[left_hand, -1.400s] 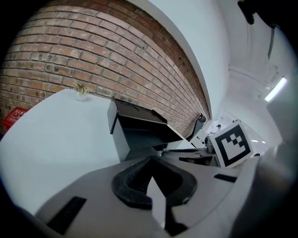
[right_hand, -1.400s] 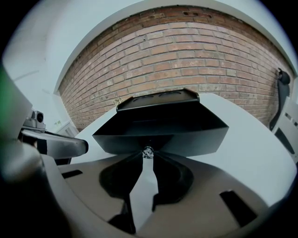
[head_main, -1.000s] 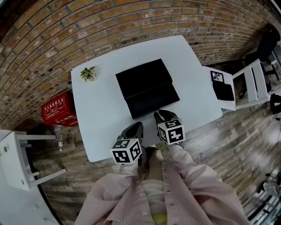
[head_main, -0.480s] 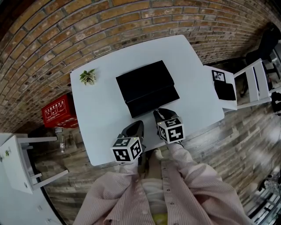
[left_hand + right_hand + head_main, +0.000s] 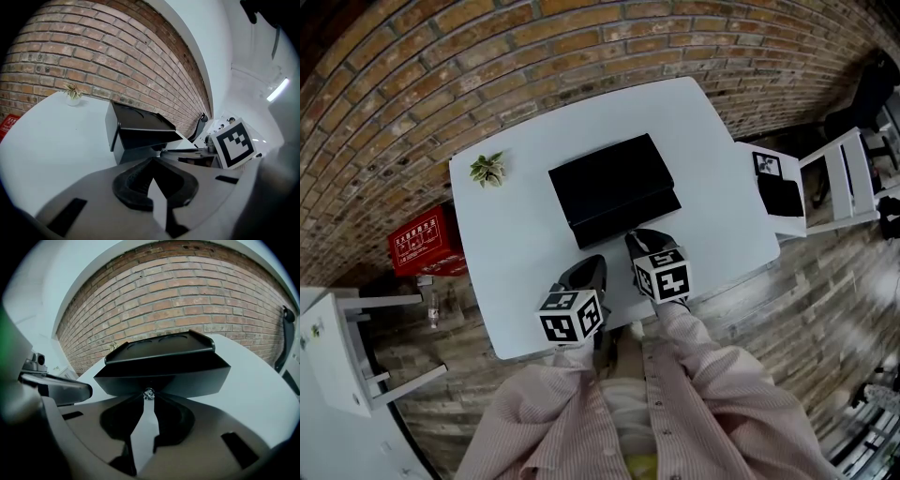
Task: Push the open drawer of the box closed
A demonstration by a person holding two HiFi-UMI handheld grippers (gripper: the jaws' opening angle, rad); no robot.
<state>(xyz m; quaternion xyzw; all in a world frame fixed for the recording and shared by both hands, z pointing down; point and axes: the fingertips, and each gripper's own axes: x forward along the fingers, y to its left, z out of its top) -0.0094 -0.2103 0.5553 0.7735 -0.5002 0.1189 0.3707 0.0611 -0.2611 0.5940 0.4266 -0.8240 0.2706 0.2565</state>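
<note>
White table (image 5: 508, 246), black box (image 5: 607, 178), brick wall (image 5: 441, 66)

Brightly and evenly lit from above in the head view; washed pale and nearly featureless across the white table (image 5: 502, 253); crushed to flat black on the box (image 5: 614, 187), relieved only by a faint sheen along its top in the right gripper view; strongly bowed by the wide lenses, bent most along the brick wall (image 5: 487, 66); darkened to black at the corners of both gripper views; soft and out of focus in their nearest foreground; sharply glinting on the drawer knob (image 5: 149, 393); glaring at a bright strip (image 5: 276, 89) in the left gripper view.
</note>
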